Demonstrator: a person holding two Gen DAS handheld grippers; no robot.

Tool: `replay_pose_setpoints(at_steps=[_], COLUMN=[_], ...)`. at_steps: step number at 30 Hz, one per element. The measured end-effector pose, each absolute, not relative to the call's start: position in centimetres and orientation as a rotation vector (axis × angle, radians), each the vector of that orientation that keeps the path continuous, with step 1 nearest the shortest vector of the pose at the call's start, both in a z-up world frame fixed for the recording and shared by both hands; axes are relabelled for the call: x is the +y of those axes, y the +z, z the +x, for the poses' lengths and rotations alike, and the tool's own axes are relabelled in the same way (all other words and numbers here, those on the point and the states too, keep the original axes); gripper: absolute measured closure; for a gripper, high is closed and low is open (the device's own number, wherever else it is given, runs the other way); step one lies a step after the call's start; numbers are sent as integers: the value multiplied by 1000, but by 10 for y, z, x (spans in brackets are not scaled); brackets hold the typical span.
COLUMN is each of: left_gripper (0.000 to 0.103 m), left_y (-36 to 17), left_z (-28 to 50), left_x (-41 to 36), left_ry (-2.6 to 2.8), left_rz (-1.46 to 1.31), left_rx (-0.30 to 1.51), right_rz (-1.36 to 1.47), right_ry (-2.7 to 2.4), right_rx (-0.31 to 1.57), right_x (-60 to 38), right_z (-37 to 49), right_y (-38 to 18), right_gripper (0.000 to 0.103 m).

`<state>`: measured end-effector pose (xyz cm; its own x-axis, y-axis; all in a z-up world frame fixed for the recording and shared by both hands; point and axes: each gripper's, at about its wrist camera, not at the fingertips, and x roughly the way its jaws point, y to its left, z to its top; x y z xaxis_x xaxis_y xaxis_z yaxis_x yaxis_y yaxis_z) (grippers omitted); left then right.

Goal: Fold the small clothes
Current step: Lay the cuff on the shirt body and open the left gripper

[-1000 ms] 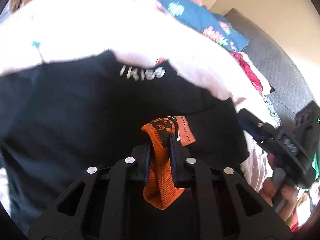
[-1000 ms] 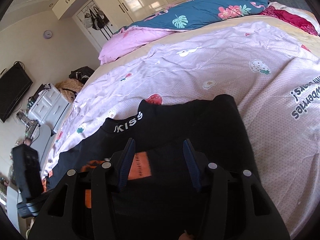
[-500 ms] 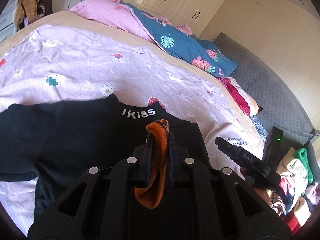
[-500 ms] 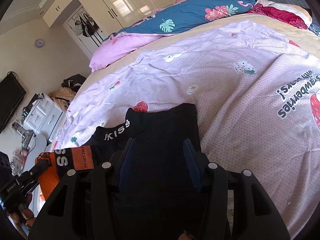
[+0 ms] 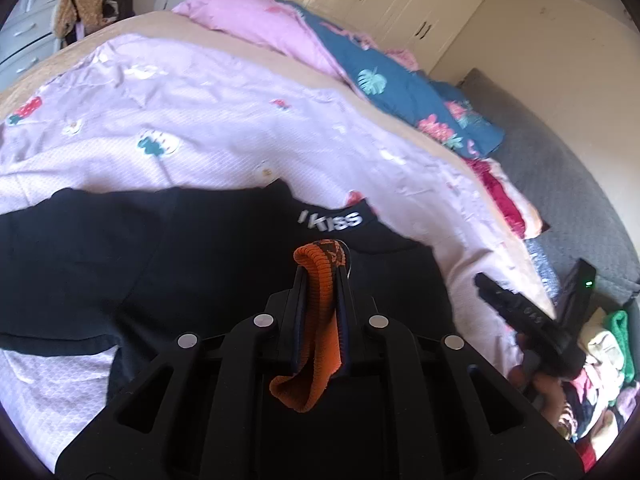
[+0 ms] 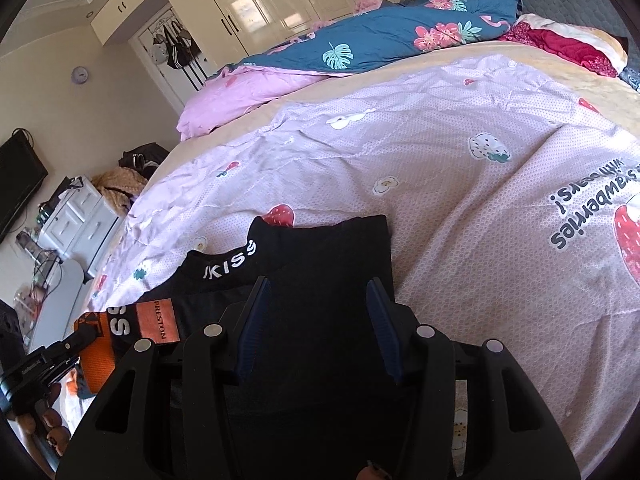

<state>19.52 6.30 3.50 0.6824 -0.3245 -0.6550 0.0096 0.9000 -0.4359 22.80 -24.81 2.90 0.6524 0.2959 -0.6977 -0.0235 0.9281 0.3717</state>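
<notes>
A black top [image 5: 120,264] with "IKISS" on its collar lies on the bed. My left gripper [image 5: 322,268] is shut on an orange ribbed cuff [image 5: 320,320] and holds it above the top. In the right wrist view the cuff [image 6: 124,332] shows orange and black with a "PRESTON" label, at the left edge in the left gripper [image 6: 80,338]. My right gripper [image 6: 316,292] is open and empty over the black top [image 6: 332,248]. It also shows at the right in the left wrist view [image 5: 484,282].
The bed has a lilac strawberry-print sheet [image 6: 460,184]. A blue floral quilt [image 6: 384,36] and a pink quilt [image 6: 240,96] lie at its far side. A pile of clothes [image 5: 600,360] lies at the right. White drawers [image 6: 80,216] stand to the left.
My left gripper has lifted with the orange cuff and tilted up, so more of the bed shows. My right gripper has pulled back a little and stays open.
</notes>
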Motion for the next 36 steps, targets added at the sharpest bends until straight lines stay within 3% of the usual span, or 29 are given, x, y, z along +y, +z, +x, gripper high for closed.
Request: replay_pose_setpoints(at_steps=[9, 20, 23, 29, 33, 35, 36], left_gripper=[94, 90, 78, 73, 70, 63, 55], left_y=[-3, 9, 9, -29, -44, -40, -38], left_z=[210, 204, 204, 215, 216, 213, 212], left_x=[79, 94, 80, 53, 52, 53, 53], left_ry=[-108, -8, -48, -96, -58, -64, -65], left_rz=[-456, -411, -383, -344, -310, -325, -330], left_rx=[927, 867, 878, 1021, 1052, 1042, 1036], right_rz=[334, 289, 251, 75, 118, 153, 168], right_ry=[104, 103, 74, -3, 0, 19, 40], right_rx=[902, 1044, 1071, 1094, 1095, 1075, 1053], right_x=[-264, -250, -248, -236, -242, -244, -243], right_z=[236, 247, 247, 247, 246, 245, 243], right_y=[15, -23, -28, -37, -37, -29, -23], right_gripper=[54, 49, 45, 37, 33, 33, 33])
